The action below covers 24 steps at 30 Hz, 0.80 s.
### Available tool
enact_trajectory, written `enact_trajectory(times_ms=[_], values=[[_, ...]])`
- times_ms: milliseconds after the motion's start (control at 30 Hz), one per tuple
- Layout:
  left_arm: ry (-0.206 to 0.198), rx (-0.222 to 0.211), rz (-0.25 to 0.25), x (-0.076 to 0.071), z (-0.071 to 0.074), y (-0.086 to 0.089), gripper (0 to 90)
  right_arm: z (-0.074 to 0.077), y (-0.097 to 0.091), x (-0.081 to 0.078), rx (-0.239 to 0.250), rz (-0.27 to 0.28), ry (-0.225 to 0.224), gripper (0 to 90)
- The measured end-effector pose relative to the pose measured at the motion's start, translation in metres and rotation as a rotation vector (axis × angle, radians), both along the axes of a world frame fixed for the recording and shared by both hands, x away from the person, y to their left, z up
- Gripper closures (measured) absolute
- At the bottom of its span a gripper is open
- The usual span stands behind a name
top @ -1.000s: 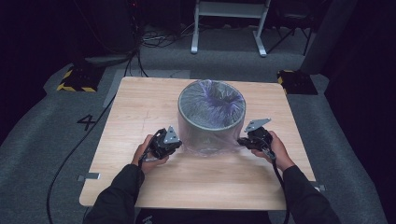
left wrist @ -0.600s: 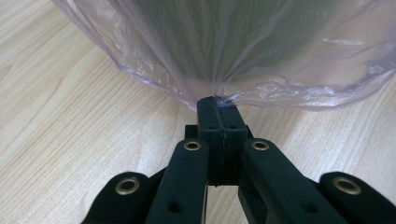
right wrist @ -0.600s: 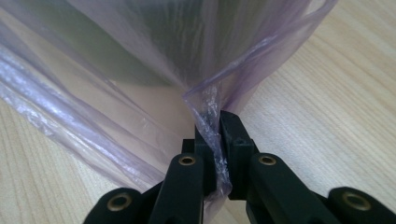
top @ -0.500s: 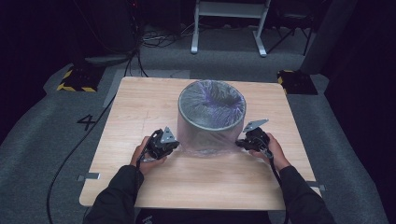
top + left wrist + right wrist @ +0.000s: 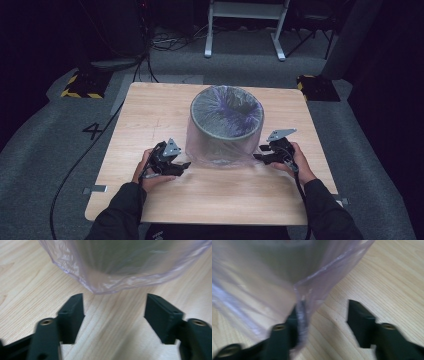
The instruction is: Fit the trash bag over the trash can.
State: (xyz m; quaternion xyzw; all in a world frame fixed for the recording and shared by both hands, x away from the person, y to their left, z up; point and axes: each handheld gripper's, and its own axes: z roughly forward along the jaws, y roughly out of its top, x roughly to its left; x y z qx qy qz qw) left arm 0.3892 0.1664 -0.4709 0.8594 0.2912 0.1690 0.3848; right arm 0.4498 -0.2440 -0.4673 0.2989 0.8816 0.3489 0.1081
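1. Left of frame, on grey floor [image 5: 60, 150] — a painted "4" [image 5: 93, 131].
2. Centre, on wooden table [image 5: 150, 107] — bagged bin [image 5: 226, 125].
3. Left gripper [image 5: 181, 165], right gripper [image 5: 259, 156]: jaws just opened, wide, gripping nothing.

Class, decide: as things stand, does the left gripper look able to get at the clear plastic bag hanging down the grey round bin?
Probably yes. The left gripper has just opened; bare wooden table lies between its jaws and the clear plastic bag just ahead.

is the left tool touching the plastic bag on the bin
Apart. The left gripper view shows bare wood between the open left tool and the plastic bag hem; its jaws have just been opening.
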Motion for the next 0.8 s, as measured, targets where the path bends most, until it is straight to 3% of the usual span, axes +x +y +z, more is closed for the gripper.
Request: enact_trajectory(times_ms=[100,200,333,400,567,800], values=[[-0.017,-0.065,0.004,-0.009,0.007,0.006,15.5,0.004,-0.006,-0.004,0.022,0.007,-0.022,32.1],[-0.029,-0.115,0.021,-0.018,0.011,0.009,15.5,0.007,-0.011,-0.009,0.041,-0.011,-0.042,26.4],[-0.044,-0.134,0.037,-0.028,0.014,0.014,15.5,0.014,-0.020,-0.015,0.078,-0.029,-0.086,24.9],[-0.046,-0.127,0.045,-0.030,0.013,0.016,15.5,0.018,-0.024,-0.017,0.101,-0.031,-0.105,24.0],[-0.010,-0.077,0.065,-0.033,0.003,0.017,15.8,0.027,-0.029,-0.027,0.128,-0.033,-0.161,17.4],[0.042,-0.036,0.058,-0.035,-0.010,0.014,15.8,0.043,-0.027,-0.040,0.185,-0.011,-0.240,17.4]])
